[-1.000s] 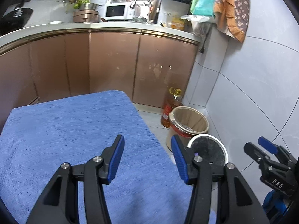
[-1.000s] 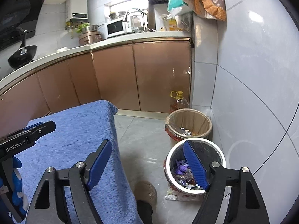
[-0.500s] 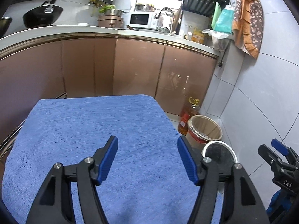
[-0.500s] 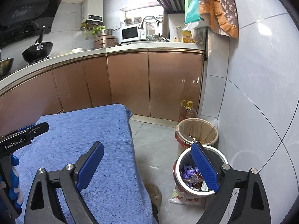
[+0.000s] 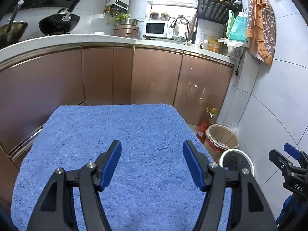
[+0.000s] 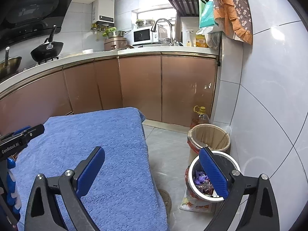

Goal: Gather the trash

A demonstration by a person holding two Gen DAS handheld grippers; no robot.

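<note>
Left claw [image 5: 152,163] and right claw [image 6: 152,169] wide apart, empty — white bin [image 6: 236,165] half hidden.

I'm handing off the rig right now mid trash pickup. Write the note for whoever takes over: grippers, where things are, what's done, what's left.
Left gripper: open, empty, above the blue towel.
Right gripper: open, empty, over the towel's right edge, its right finger in front of the white-rimmed bin.
White-rimmed bin: on the floor by the wall, right of the towel, holding purple and other wrappers.
Tan bin: just behind it, with the oil bottle further back.
Done: trash is in the white-rimmed bin; no loose trash shows on the towel.
Left: a flat wrapper seems to lie on the floor at that bin's base; check it, probably with the right gripper.
</note>
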